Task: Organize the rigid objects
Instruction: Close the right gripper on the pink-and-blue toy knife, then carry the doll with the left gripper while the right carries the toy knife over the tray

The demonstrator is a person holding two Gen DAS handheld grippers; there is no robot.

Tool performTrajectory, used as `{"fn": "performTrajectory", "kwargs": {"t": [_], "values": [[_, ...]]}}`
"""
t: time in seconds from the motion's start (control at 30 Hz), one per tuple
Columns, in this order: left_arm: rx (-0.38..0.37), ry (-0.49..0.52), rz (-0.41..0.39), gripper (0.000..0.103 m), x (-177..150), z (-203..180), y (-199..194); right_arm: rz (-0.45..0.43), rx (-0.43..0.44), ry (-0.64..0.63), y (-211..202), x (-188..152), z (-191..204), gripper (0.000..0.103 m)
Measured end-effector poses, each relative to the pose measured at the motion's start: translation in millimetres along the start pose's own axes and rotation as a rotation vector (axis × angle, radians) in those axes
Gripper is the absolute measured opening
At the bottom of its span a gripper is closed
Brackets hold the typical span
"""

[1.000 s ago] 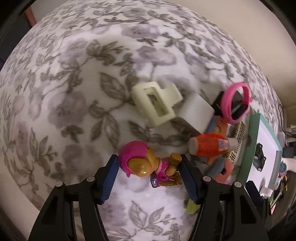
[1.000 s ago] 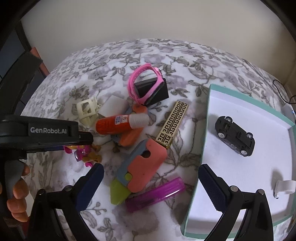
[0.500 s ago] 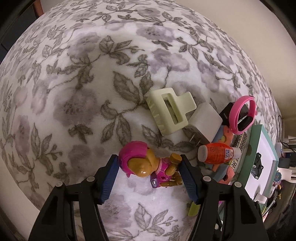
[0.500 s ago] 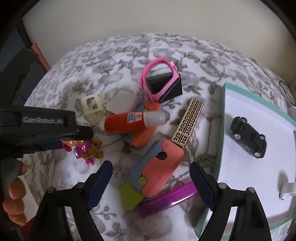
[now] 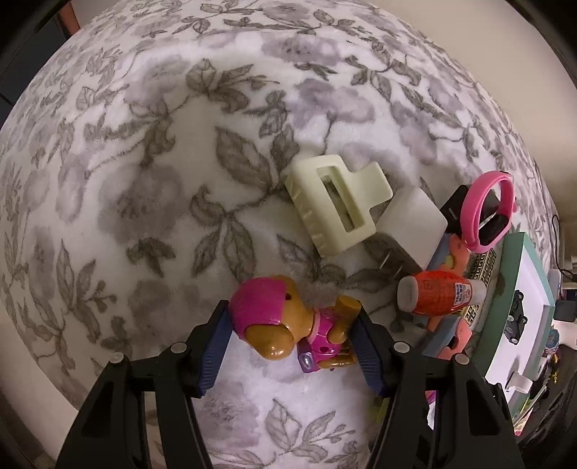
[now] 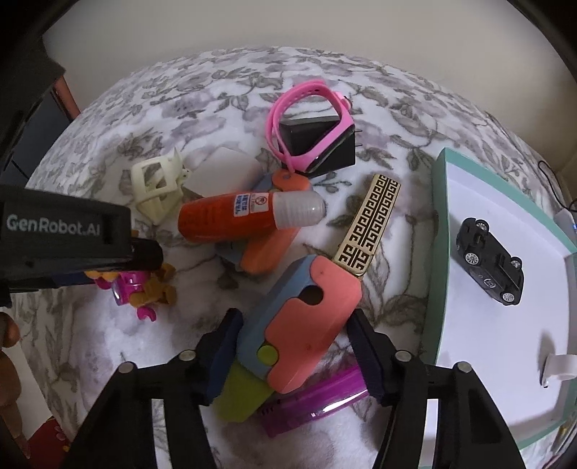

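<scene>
Right gripper (image 6: 292, 346) closing around the coral toy (image 6: 306, 324).
Jaws half-open (pads flanking, contact unclear); toy's long axis runs toward one o'clock.

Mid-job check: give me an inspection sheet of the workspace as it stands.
Surface: floral fleece cover, soft and uneven.
Job's things: pup figure between the left pads; salmon-and-blue toy between the right pads; toy car and a small white piece already in the teal tray.
Clutter: glue bottle, cream hair claw, pink band around a black charger, patterned gold bar, purple case.
Grippers: left gripper shut on the figure; right gripper jaws just closing, contact unclear.
Cables: dark lead past the tray.
Surroundings: plain wall.
</scene>
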State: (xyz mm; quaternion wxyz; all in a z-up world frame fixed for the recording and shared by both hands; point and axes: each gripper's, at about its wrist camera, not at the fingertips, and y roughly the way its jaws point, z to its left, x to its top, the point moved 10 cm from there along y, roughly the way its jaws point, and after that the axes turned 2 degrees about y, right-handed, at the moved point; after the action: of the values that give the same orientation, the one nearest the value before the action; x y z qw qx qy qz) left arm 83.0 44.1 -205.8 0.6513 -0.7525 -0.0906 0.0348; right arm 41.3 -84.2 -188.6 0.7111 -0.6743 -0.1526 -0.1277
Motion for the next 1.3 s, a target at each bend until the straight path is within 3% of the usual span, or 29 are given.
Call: {"fn": "performTrajectory", "kwargs": {"t": [0.37,0.83,1.1,1.3], "values": [[-0.041,0.004,-0.072,0.065,12,-14,-30,-0.020,0.069,0.056,-17,5,-4,0.056],[-0.098,0.038,-0.207,0.065,22,-29,-79,-0.174,0.156,0.153,-74,33,-21,0.052],[-0.140,0.105,-0.216,0.065,12,-62,-84,-0.191,0.097,0.258,-81,34,-75,0.052],[-0.151,0.206,-0.224,0.065,-4,-101,-86,-0.197,-0.025,0.339,-89,23,-140,0.052]]}}
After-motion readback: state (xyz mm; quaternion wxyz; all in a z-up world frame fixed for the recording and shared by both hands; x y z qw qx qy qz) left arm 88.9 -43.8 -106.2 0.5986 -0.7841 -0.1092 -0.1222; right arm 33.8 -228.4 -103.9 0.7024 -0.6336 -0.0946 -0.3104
